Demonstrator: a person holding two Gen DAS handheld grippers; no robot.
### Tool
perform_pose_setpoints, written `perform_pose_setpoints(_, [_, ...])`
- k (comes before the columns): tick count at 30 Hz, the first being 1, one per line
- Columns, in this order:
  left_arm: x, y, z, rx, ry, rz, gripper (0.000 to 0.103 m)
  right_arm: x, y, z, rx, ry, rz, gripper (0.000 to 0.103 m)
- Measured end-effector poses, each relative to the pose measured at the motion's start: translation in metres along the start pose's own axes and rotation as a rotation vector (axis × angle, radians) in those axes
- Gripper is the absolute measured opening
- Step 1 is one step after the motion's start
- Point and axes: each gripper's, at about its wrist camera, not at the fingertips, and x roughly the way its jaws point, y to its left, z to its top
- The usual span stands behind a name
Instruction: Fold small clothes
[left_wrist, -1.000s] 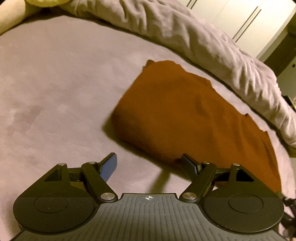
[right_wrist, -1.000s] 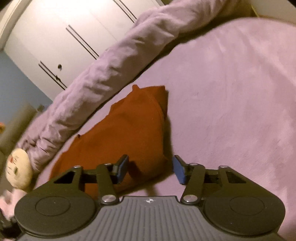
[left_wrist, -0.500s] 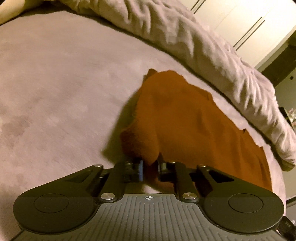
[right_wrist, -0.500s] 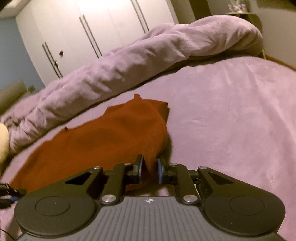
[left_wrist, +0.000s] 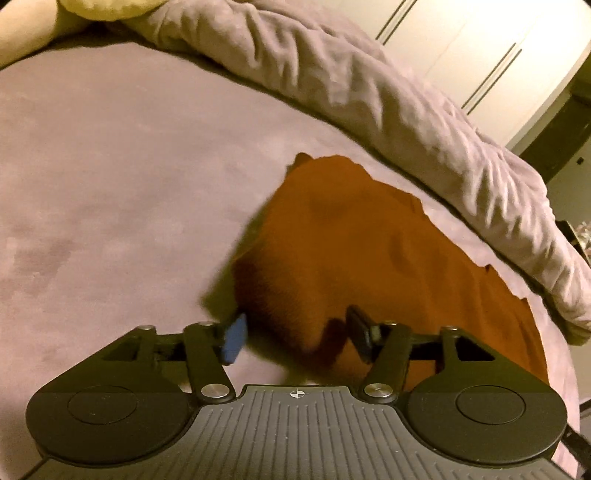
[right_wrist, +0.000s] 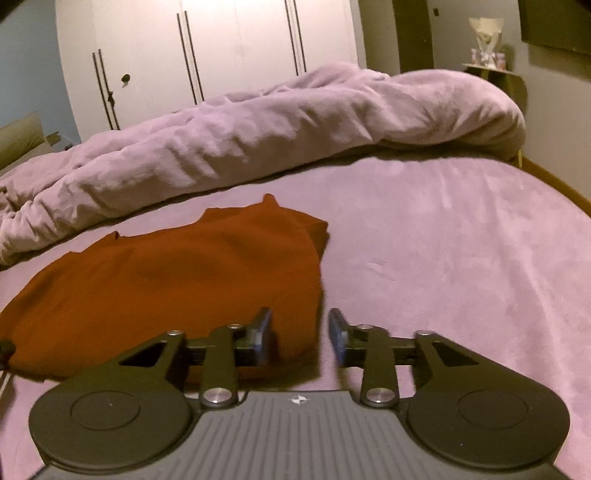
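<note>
Purple bed | rust garment folded, near edge partly hidden | both grippers: L, R just opened, released

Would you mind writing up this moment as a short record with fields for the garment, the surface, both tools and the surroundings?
garment: rust-brown cloth, folded over, lying flat
surface: mauve bed cover
left tool: jaws have just been opening, a corner of the cloth between them, pads not pressing
right tool: jaws have just been opening, the cloth's edge between them, not gripped
behind cloth: bunched duvet
background: white wardrobe
</note>
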Motion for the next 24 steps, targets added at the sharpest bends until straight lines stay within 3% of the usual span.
perform_pose_setpoints(11, [0.017,-0.007,0.011,0.036,0.02,0.026,0.059,-0.011,0.062,-0.027,-0.261,-0.012,0.03,0.055])
perform_pose_setpoints(18, [0.023,-0.007,0.014,0.076,0.01,0.001,0.032,-0.008,0.077,-0.025,-0.278,-0.022,0.058,0.057])
perform_pose_setpoints(21, [0.023,-0.007,0.013,0.085,0.001,-0.005,0.033,-0.006,0.09,-0.023,-0.283,-0.033,0.098,0.057])
perform_pose_setpoints(24, [0.025,-0.001,0.014,0.058,0.006,-0.018,0.043,0.0,0.105,-0.024,-0.314,-0.038,0.125,0.055])
